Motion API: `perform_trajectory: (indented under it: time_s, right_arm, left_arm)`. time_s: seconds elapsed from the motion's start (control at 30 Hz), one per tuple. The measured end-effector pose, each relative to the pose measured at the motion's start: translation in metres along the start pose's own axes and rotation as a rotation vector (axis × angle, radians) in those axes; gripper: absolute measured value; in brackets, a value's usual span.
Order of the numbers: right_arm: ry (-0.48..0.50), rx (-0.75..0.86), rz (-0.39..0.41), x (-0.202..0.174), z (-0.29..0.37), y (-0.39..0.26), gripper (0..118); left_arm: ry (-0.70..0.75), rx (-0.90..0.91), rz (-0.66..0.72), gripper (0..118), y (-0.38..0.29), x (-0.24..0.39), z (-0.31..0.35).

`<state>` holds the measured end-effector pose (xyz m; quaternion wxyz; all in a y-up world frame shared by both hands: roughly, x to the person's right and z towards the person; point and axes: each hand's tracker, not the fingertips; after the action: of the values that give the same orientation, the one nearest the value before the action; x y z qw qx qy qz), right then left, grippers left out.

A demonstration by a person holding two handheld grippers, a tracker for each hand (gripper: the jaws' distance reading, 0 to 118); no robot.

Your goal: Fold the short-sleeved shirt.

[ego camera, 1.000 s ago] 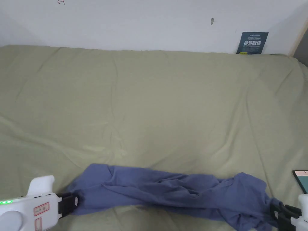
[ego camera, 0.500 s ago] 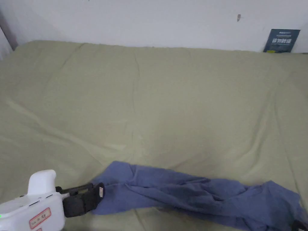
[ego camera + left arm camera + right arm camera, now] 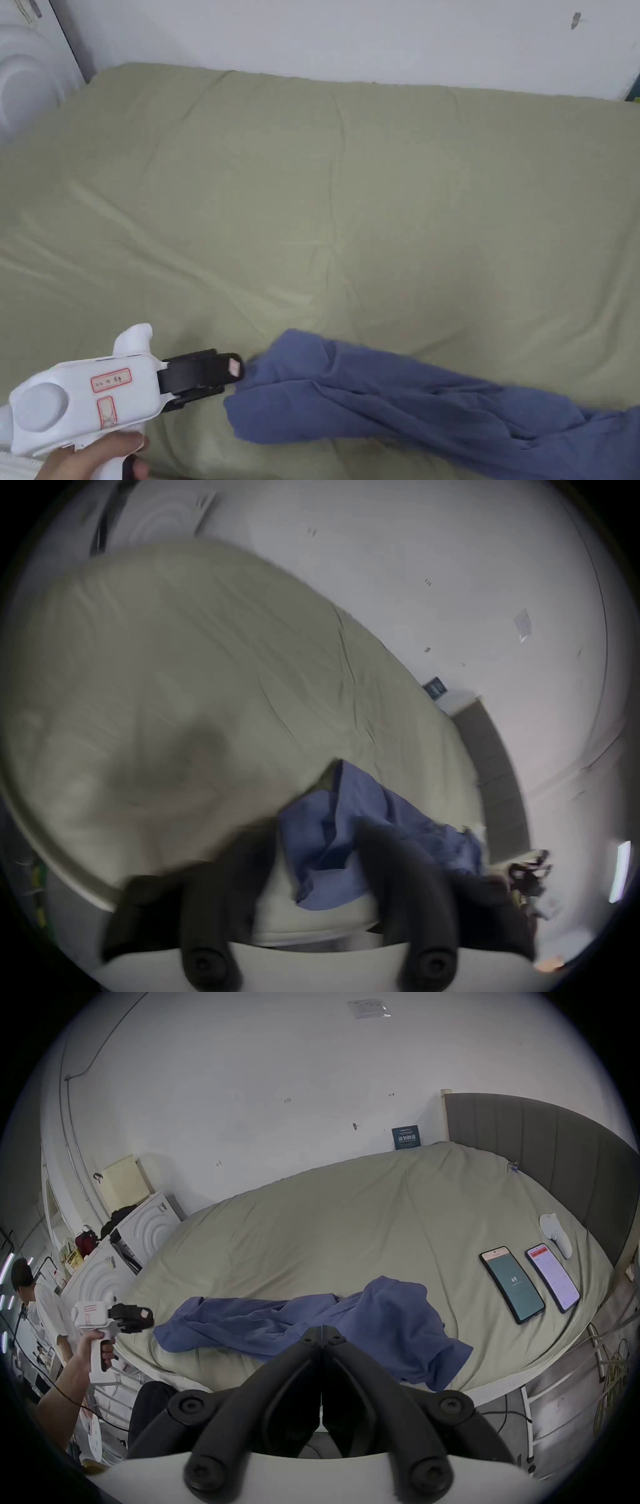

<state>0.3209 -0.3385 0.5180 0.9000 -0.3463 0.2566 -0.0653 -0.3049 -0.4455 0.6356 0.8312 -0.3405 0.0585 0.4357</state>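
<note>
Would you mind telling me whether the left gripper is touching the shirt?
Apart. The head view shows green sheet between the left gripper's tips and the shirt.

bedroom | bed (image 3: 311, 1227), grey headboard (image 3: 554, 1158), washing machine (image 3: 145, 1227)

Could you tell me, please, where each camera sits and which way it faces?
Head view: from above the near bed edge, looking down toward the wall; shows the left gripper and hand, beside the shirt.
Left gripper view: low, blurred, looking along the shirt between its open jaws.
Right gripper view: off the near edge, jaws together, facing shirt and phones.
All three share the shirt.
</note>
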Motion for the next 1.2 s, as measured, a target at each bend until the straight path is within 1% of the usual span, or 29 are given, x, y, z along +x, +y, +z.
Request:
perform_trajectory:
  time_s: [0.03,0.07,0.1,0.13,0.17,0.23,0.27,0.3,0.33,0.4,0.43,0.47,0.53,0.57,0.6,0.63,0.67,0.7,0.73,0.77,0.8,0.83,0.87,0.93,1.0,1.03,1.07,1.13,1.2]
  right_arm:
    - [-0.002,-0.003,0.001,0.000,0.000,0.000,0]
    - [-0.001,-0.003,-0.004,0.005,-0.002,-0.004,0]
    - [-0.004,-0.007,-0.005,0.007,-0.002,-0.004,0]
    - [-0.006,-0.011,-0.010,0.009,-0.002,-0.005,0]
    - [-0.007,-0.016,-0.016,0.011,-0.003,-0.005,0]
    - [-0.013,-0.023,-0.015,0.010,-0.006,-0.008,0]
    - [-0.015,-0.029,-0.013,0.011,-0.006,-0.008,0]
    - [-0.017,-0.034,-0.013,0.013,-0.007,-0.008,0]
    - [-0.021,-0.037,-0.011,0.009,-0.009,-0.009,0]
    - [-0.013,-0.041,-0.027,0.010,-0.013,-0.010,0]
    - [-0.011,-0.042,-0.030,0.011,-0.014,-0.010,0]
    - [-0.018,-0.044,-0.024,0.001,-0.017,-0.009,0]
    - [-0.023,-0.047,-0.022,-0.002,-0.017,-0.009,0]
    - [-0.019,-0.042,-0.025,-0.002,-0.016,-0.009,0]
    - [-0.011,-0.038,-0.029,-0.003,-0.014,-0.008,0]
    - [-0.008,-0.038,-0.029,-0.004,-0.014,-0.009,0]
    - [-0.009,-0.041,-0.026,-0.004,-0.015,-0.009,0]
    - [-0.011,-0.043,-0.022,-0.004,-0.016,-0.010,0]
    - [-0.013,-0.042,-0.016,-0.004,-0.015,-0.011,0]
    - [-0.017,-0.042,-0.008,-0.005,-0.015,-0.011,0]
    - [-0.019,-0.039,-0.006,-0.005,-0.014,-0.012,0]
    - [-0.018,-0.035,-0.006,-0.005,-0.013,-0.012,0]
    - [-0.012,-0.034,-0.010,-0.005,-0.012,-0.011,0]
    - [-0.009,-0.029,-0.014,-0.005,-0.011,-0.011,0]
    - [-0.004,-0.023,-0.016,-0.006,-0.010,-0.012,0]
    - [0.000,-0.022,-0.017,-0.006,-0.009,-0.011,0]
    - [0.004,-0.022,-0.016,-0.007,-0.009,-0.012,0]
    - [0.011,-0.019,-0.013,-0.009,-0.008,-0.013,0]
    - [0.020,-0.021,-0.008,-0.011,-0.009,-0.014,0]
  left_arm:
    - [-0.088,-0.268,0.097,114,-0.013,-0.003,-0.008]
    - [-0.191,-0.270,0.153,118,-0.012,-0.012,-0.017]
    - [-0.298,-0.323,0.218,118,-0.010,-0.022,-0.026]
    - [-0.341,-0.380,0.261,118,-0.010,-0.030,-0.036]
    - [-0.322,-0.408,0.275,118,-0.015,-0.031,-0.046]
    - [-0.308,-0.446,0.253,118,-0.021,-0.039,-0.062]
    - [-0.393,-0.381,0.201,118,-0.019,-0.033,-0.068]
    - [-0.465,-0.352,0.188,118,-0.017,-0.037,-0.081]
    - [-0.501,-0.366,0.193,118,-0.017,-0.033,-0.096]
    - [-0.606,-0.469,0.249,118,-0.023,-0.023,-0.130]
    - [-0.642,-0.467,0.248,118,-0.026,-0.016,-0.140]
    - [-0.651,-0.467,0.239,118,-0.026,-0.009,-0.149]
    - [-0.608,-0.474,0.223,118,-0.021,0.001,-0.154]
    - [-0.546,-0.450,0.221,105,-0.019,0.001,-0.150]
    - [-0.476,-0.427,0.231,63,-0.018,0.002,-0.153]
    - [-0.285,-0.449,0.229,9,-0.021,0.003,-0.161]
    - [-0.119,-0.454,0.184,9,-0.027,-0.002,-0.162]
    - [-0.291,-0.430,0.198,9,-0.031,0.013,-0.155]
    - [-0.292,-0.384,0.165,9,-0.029,0.030,-0.149]
    - [-0.187,-0.370,0.108,9,-0.031,0.046,-0.141]
    - [-0.106,-0.185,-0.024,9,-0.023,0.054,-0.134]
    - [-0.029,-0.143,-0.069,9,-0.018,0.056,-0.121]
    - [0.020,-0.115,-0.088,9,-0.016,0.058,-0.110]
    - [-0.014,-0.082,-0.027,9,-0.012,0.055,-0.092]
    - [0.080,-0.025,-0.047,9,-0.005,0.052,-0.073]
    - [0.154,-0.020,-0.094,9,-0.003,0.049,-0.064]
    - [0.195,-0.021,-0.115,9,0.000,0.045,-0.056]
    - [0.264,-0.026,-0.130,9,0.004,0.043,-0.043]
    - [0.298,-0.049,-0.148,9,0.004,0.045,-0.036]
